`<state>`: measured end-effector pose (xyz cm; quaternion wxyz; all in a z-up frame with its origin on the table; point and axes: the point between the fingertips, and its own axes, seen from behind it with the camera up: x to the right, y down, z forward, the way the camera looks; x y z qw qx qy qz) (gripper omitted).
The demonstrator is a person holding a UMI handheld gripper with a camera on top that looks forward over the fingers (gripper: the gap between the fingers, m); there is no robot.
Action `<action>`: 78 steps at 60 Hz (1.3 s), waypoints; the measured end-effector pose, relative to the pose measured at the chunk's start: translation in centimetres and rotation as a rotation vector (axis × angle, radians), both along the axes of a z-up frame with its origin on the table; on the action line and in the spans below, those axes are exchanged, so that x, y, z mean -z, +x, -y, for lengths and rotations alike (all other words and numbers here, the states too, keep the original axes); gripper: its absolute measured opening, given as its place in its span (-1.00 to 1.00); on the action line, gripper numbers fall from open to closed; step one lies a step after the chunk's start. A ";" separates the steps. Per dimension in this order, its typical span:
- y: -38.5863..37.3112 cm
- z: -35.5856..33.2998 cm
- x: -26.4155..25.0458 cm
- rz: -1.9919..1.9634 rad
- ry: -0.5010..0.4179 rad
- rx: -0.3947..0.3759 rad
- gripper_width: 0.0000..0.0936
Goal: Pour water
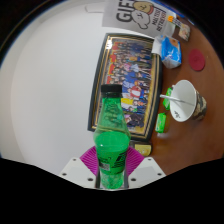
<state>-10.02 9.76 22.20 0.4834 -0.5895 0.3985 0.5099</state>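
Observation:
A green plastic bottle with a green cap stands upright between my fingers. Both pink pads press on its lower body, so my gripper is shut on it. The bottle appears lifted above the white table. A white paper cup with a straw stands beyond the bottle to the right, on the table near a picture board's corner. The bottle's base is hidden below the fingers.
A framed colourful picture board lies on the table beyond the bottle. A yellow-green small object sits beside the cup. A printed box, a blue pack and a pink round thing lie at the far right.

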 end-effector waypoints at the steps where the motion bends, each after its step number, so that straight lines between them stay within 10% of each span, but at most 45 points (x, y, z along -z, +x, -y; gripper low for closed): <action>1: 0.2 -0.3 0.3 -0.024 -0.007 0.004 -0.34; 38: 1.7 -3.1 3.6 -0.652 -0.076 0.012 -0.33; 78: 15.8 -0.6 -8.2 0.720 0.048 0.014 -0.34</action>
